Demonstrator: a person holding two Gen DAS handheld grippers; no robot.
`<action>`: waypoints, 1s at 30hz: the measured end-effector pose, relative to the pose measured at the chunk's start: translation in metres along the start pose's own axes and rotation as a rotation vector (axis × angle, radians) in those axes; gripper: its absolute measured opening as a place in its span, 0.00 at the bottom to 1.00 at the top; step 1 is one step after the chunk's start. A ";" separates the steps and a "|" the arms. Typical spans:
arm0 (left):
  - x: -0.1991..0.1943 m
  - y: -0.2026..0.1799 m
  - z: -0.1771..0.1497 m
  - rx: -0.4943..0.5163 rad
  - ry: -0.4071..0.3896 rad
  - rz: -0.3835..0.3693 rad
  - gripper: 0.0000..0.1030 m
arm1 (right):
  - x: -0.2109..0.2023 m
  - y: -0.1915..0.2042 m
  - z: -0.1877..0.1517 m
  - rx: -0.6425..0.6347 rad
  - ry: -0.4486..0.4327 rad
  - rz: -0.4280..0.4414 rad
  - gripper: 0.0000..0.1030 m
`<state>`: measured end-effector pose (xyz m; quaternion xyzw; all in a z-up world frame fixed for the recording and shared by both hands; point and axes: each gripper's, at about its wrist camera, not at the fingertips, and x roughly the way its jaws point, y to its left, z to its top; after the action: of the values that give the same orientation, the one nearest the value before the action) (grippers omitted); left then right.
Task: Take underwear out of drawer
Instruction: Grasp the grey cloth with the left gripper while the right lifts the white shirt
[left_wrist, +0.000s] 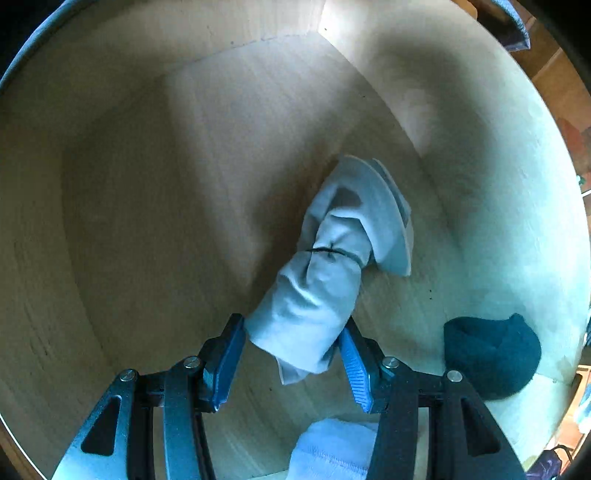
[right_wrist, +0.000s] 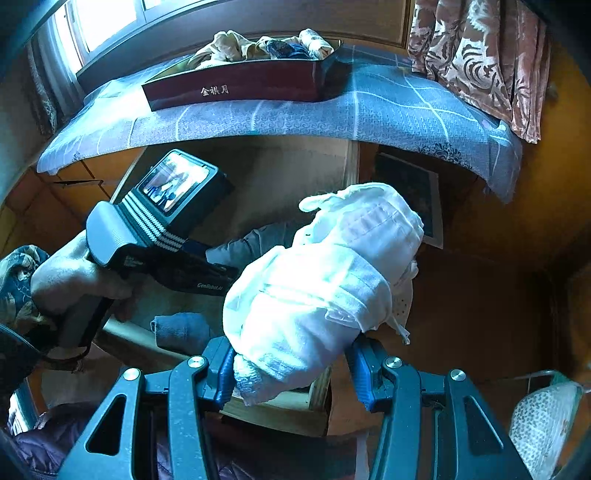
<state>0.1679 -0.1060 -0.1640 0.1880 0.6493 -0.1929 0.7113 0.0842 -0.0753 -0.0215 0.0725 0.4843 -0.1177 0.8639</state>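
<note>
Pale bare wood lines the open drawer (left_wrist: 155, 206), seen from straight above in the left wrist view. Inside it the left gripper (left_wrist: 291, 347) has its blue pads pressed on the near end of a light grey roll of underwear (left_wrist: 325, 266). That roll is soft knit cloth, cinched around its middle by a thin dark thread, with a folded band fanning out at its far end, which lies toward the drawer's right wall. A dark teal bundle (left_wrist: 491, 354) sits in the drawer's near right corner, apart from the roll, and a white piece of cloth (left_wrist: 332, 450) shows at the bottom edge.

From the right wrist view, the right gripper (right_wrist: 291, 369) clamps a bulky white bundle of underwear (right_wrist: 317, 288), crumpled, with stitched seams and a ribbed hem, held up above the drawer's front edge. Behind it a hand (right_wrist: 70, 277) grips the left tool's handle. A dark red box (right_wrist: 236, 83) of clothes rests on a blue patterned cloth (right_wrist: 388, 110) above.
</note>
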 end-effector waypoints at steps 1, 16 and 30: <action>0.000 0.003 0.002 -0.001 0.007 -0.004 0.50 | 0.001 0.000 0.000 -0.001 0.003 0.000 0.50; 0.004 -0.019 0.001 0.054 0.029 0.044 0.45 | 0.010 -0.001 -0.002 0.000 0.016 0.014 0.50; -0.005 -0.008 -0.010 0.078 0.019 0.027 0.27 | 0.013 -0.004 -0.002 0.000 0.023 0.010 0.50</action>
<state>0.1550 -0.1072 -0.1598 0.2264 0.6452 -0.2067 0.6998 0.0883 -0.0809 -0.0335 0.0763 0.4938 -0.1127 0.8588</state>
